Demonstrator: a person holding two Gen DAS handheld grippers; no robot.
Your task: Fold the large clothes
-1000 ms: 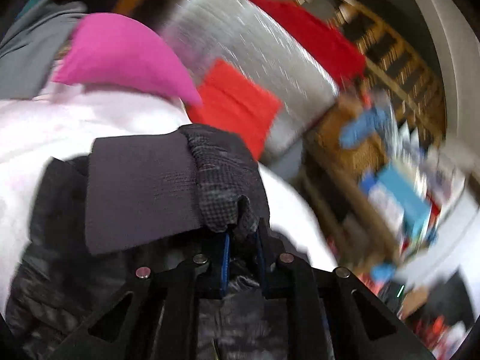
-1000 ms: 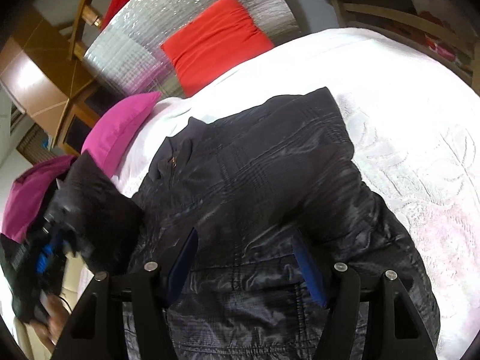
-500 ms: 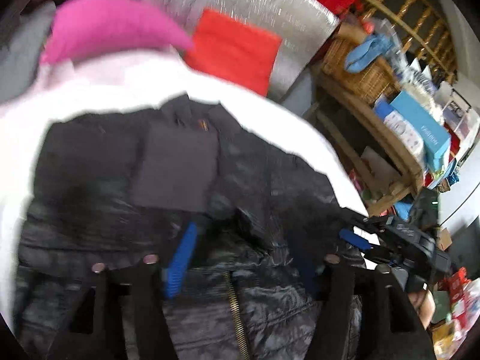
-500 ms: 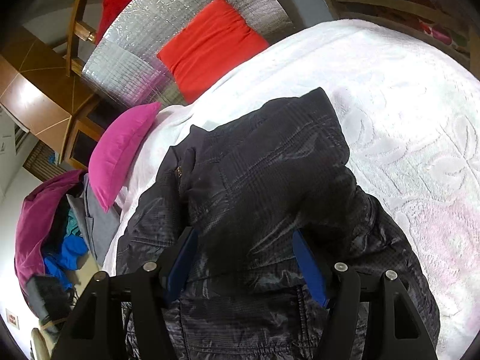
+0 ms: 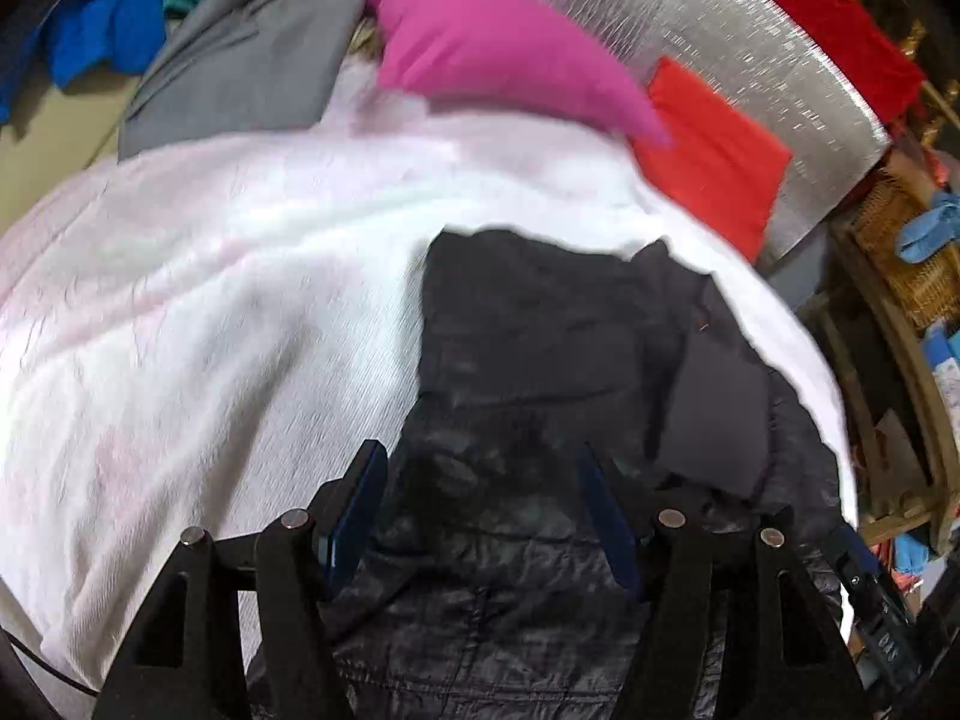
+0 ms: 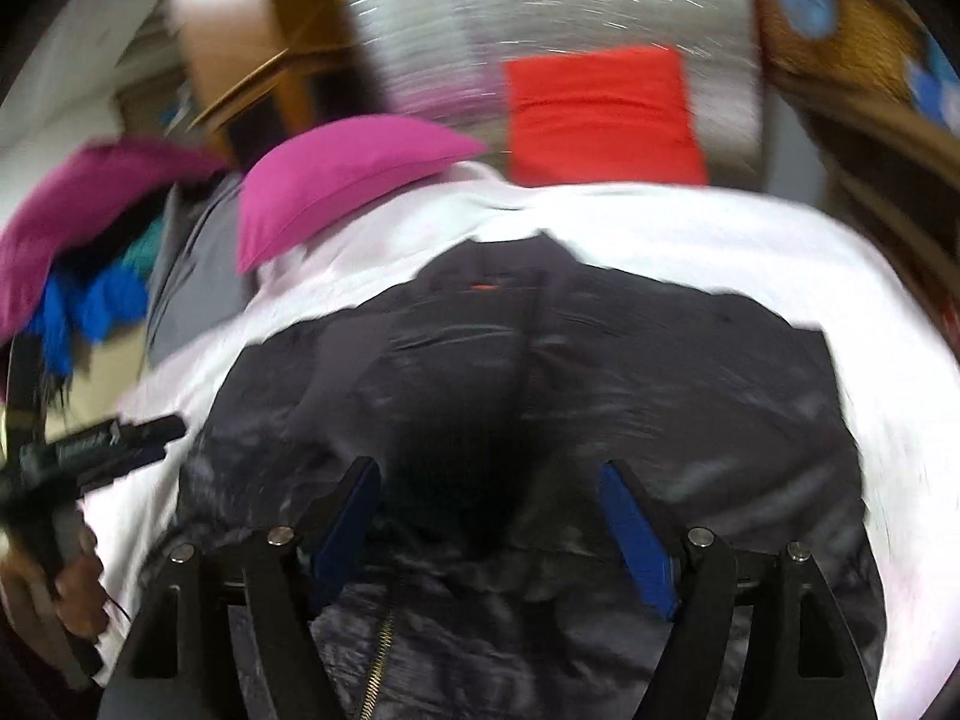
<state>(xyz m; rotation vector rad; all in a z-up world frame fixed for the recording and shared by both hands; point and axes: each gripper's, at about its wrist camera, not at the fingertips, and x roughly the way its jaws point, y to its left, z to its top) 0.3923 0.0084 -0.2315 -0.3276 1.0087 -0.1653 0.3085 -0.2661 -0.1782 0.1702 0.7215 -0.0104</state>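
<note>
A black quilted jacket (image 5: 540, 360) lies front up on the white bedspread (image 5: 210, 300), one sleeve folded across its chest with the matte cuff (image 5: 714, 408) on top. My left gripper (image 5: 480, 510) hovers open over the jacket's lower left edge, nothing between its blue pads. In the right wrist view the jacket (image 6: 600, 390) shows its collar far away and its zipper (image 6: 378, 648) near. My right gripper (image 6: 492, 522) is above the hem; its jaws are opening, with only cloth below them. The left gripper (image 6: 120, 438) appears at the left, held by a hand (image 6: 66, 588).
A pink pillow (image 5: 492, 54) and a red cushion (image 5: 714, 162) lie at the bed's head against a silver panel (image 5: 720, 42). Grey (image 5: 240, 72) and blue clothes (image 5: 102, 36) are piled at the far left. Wooden shelves with a wicker basket (image 5: 900, 252) stand to the right.
My left gripper has let go of the sleeve cuff and opened; the sleeve now lies across the jacket. Both grippers have swung, the right one rolling to face the jacket from its hem.
</note>
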